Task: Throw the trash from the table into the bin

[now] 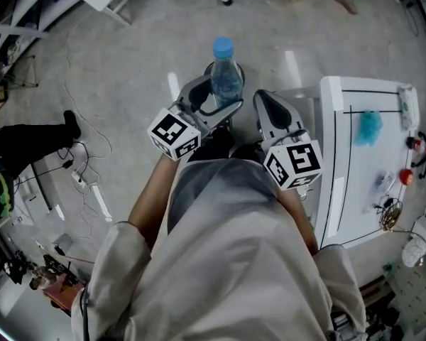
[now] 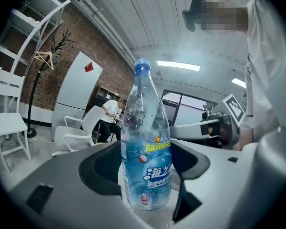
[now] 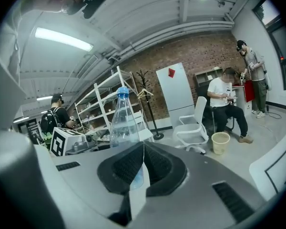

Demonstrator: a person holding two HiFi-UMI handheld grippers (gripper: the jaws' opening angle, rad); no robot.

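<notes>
Hanging over grey floor (image 1: pixel 128 62), left hand-held gripper (image 1: pixel 219 99) grasps bottle (image 1: pixel 225 77); right hand-held gripper (image 1: pixel 264 99) clenched.

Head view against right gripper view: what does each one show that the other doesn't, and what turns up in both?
Only the head view shows the top of the white table with a teal scrap lying on it, and the grey floor below. Only the right gripper view shows the brick wall, the white shelves and a person seated on a chair. Both show the clear bottle with its blue cap, held upright in the left gripper, and the right gripper, shut with nothing in it.
</notes>
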